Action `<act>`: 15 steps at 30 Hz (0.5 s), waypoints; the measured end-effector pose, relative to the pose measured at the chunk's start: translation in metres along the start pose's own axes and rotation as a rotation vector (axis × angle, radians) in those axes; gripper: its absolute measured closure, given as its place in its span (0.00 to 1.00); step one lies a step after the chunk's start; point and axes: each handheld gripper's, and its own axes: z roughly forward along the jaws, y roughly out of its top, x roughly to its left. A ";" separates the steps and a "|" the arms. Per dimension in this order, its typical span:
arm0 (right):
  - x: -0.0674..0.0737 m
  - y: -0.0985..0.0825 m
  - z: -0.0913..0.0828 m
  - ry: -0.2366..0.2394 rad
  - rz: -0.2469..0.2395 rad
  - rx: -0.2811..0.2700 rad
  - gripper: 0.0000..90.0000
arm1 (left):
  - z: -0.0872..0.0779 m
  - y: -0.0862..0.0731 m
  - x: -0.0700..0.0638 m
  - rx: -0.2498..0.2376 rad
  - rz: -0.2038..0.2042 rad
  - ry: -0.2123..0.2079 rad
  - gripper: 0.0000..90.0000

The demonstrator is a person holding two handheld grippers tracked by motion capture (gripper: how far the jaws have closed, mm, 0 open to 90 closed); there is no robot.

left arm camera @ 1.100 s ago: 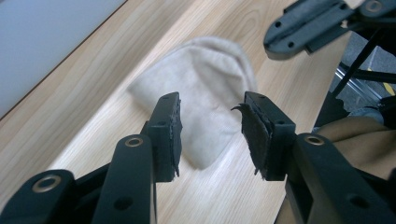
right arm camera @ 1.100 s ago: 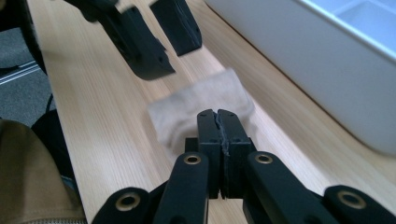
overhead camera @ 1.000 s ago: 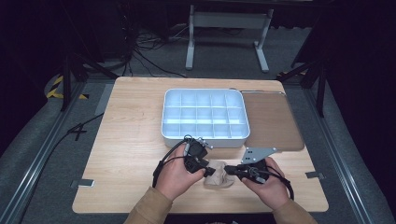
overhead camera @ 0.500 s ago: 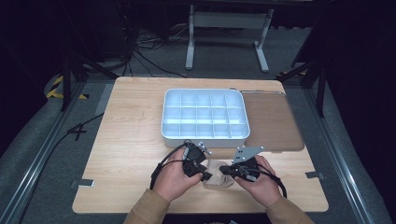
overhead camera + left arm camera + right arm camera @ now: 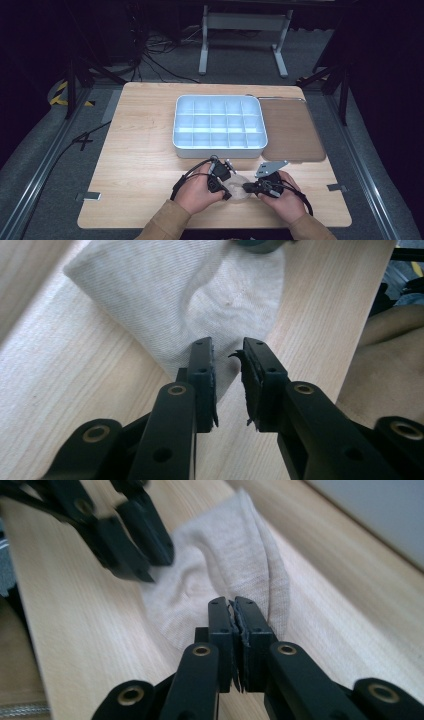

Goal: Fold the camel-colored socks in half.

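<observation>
A small beige cloth (image 5: 237,187) lies crumpled on the wooden table (image 5: 145,145) near its front edge, between the person's two hands. My left gripper (image 5: 226,193) is at its left end. In the left gripper view, that gripper (image 5: 227,347) has a narrow gap between its jaws, which have just been closing, and a corner of the cloth (image 5: 175,295) lies in the gap unpinched. My right gripper (image 5: 246,188) meets the cloth from the right. Its jaws (image 5: 231,602) are together on a raised fold of the cloth (image 5: 225,565), though they have just been opening slightly. The left gripper (image 5: 145,555) appears blurred beyond.
A white tray (image 5: 218,150) with several compartments stands mid-table, just behind the hands. A flat brown mat (image 5: 290,130) lies to its right. The table's front edge is close below the forearms, and cables trail from both grippers.
Both hands have sunk toward the table and the cloth has come down with them. The left jaws have narrowed around the cloth's corner.
</observation>
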 end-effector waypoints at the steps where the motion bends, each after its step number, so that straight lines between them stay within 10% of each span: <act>1: 0.000 0.000 0.000 0.000 0.000 0.000 0.96 | 0.000 0.000 0.000 0.000 0.000 0.000 0.84; 5: -0.003 -0.002 0.001 0.012 0.004 -0.012 0.97 | -0.004 0.000 -0.001 -0.019 0.001 -0.003 0.84; 12: -0.001 -0.001 0.002 0.001 -0.032 -0.008 0.97 | -0.019 0.007 -0.005 -0.285 0.038 0.061 0.87; 15: 0.001 0.000 0.002 -0.003 -0.054 -0.002 0.98 | -0.016 0.010 -0.004 -0.302 0.033 0.097 0.91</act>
